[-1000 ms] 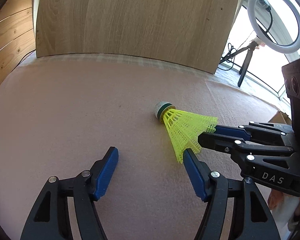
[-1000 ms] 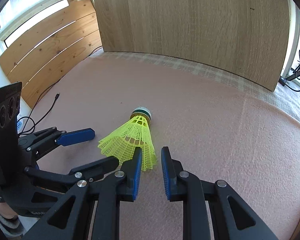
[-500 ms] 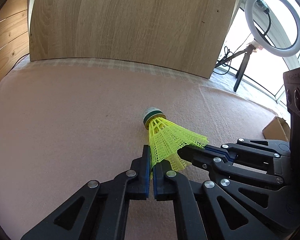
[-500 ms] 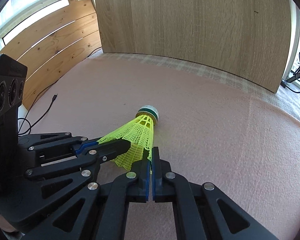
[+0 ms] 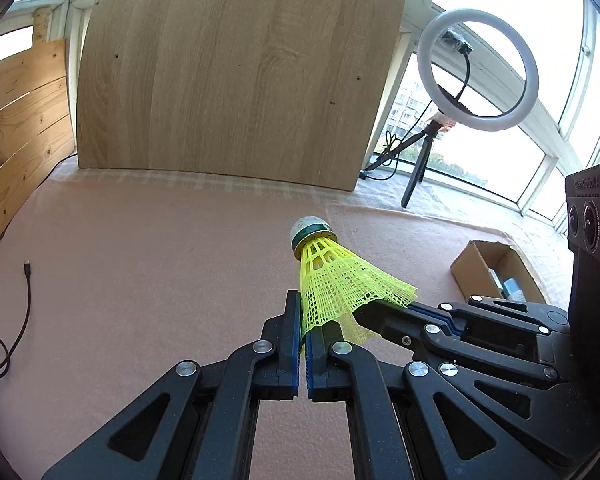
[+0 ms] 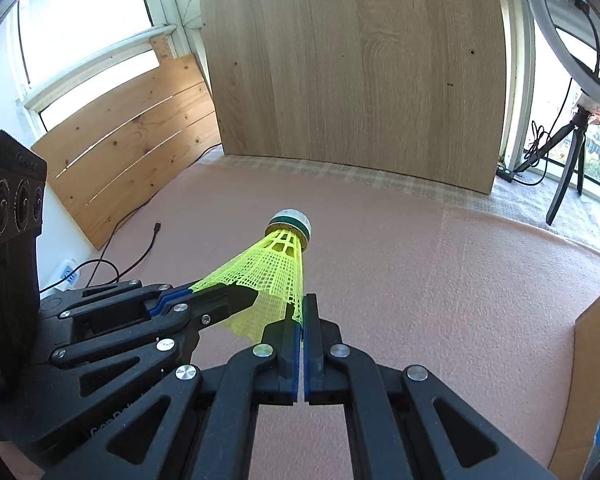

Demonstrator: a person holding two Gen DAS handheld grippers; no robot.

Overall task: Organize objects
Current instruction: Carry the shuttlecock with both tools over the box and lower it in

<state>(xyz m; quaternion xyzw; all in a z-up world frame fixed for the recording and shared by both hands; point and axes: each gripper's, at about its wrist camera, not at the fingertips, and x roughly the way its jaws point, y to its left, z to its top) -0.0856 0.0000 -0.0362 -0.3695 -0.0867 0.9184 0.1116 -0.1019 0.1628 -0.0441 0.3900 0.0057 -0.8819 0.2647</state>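
A yellow plastic shuttlecock (image 5: 338,280) with a white cork tip and green band is held in the air above the pink table cover. My left gripper (image 5: 303,312) is shut on the left edge of its skirt. My right gripper (image 5: 384,310) comes in from the right and is shut on the opposite skirt edge. In the right wrist view the shuttlecock (image 6: 272,268) points up and away, my right gripper (image 6: 301,312) pinches its near rim, and my left gripper (image 6: 220,294) pinches the rim from the left.
An open cardboard box (image 5: 496,270) with items inside sits on the table at the right, and its edge shows in the right wrist view (image 6: 596,360). A black cable (image 5: 26,280) lies at the left. A wood panel (image 5: 236,76) stands behind, a ring light (image 5: 478,70) at back right.
One second ago the shuttlecock lay on the table and my left gripper was open. Both grippers have closed on its skirt and lifted it off the table.
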